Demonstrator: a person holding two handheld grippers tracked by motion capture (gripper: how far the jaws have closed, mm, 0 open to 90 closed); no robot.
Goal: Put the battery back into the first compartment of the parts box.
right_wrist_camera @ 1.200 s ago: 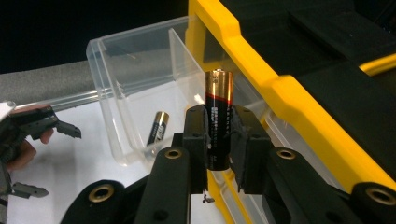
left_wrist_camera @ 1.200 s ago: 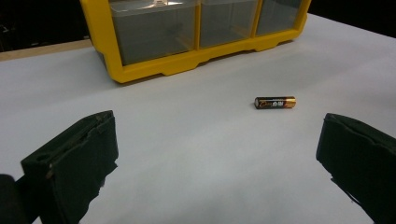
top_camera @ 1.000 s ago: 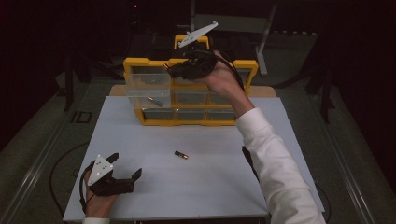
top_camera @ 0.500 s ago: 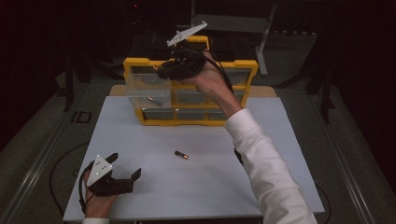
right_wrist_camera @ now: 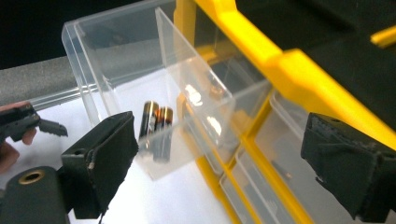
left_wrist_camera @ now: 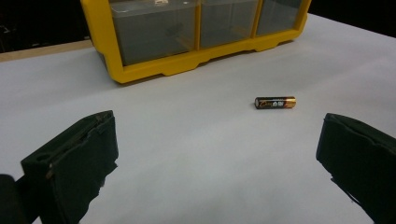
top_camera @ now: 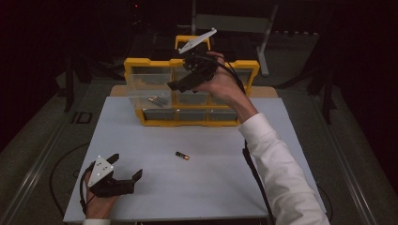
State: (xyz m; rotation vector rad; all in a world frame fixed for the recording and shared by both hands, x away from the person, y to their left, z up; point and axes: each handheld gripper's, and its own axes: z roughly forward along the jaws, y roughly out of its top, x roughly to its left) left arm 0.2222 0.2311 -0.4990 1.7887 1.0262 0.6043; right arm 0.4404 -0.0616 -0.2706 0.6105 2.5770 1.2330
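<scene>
A yellow organizer (top_camera: 187,121) with clear drawers stands at the back of the white table. Its upper left drawer (top_camera: 150,89) is pulled out, and two batteries (top_camera: 157,100) lie in it. My right gripper (top_camera: 180,83) hovers just right of and above that drawer. Its jaws have just been opening and now stand wide with nothing between them; the batteries (right_wrist_camera: 156,123) lie below, past the left jaw. One battery (top_camera: 182,155) lies loose mid-table. My left gripper (top_camera: 126,166) rests open at the front left, with the loose battery (left_wrist_camera: 275,102) ahead of it.
The white board (top_camera: 141,140) covers most of the table. A cable runs along the right forearm to the table edge (top_camera: 256,173). Dark stands and frames surround the table. The organizer's lower drawers (left_wrist_camera: 154,32) are closed.
The right hand has shifted left from over the organizer's middle toward the pulled-out drawer, and its jaws have opened. The left gripper and the loose battery have not moved.
</scene>
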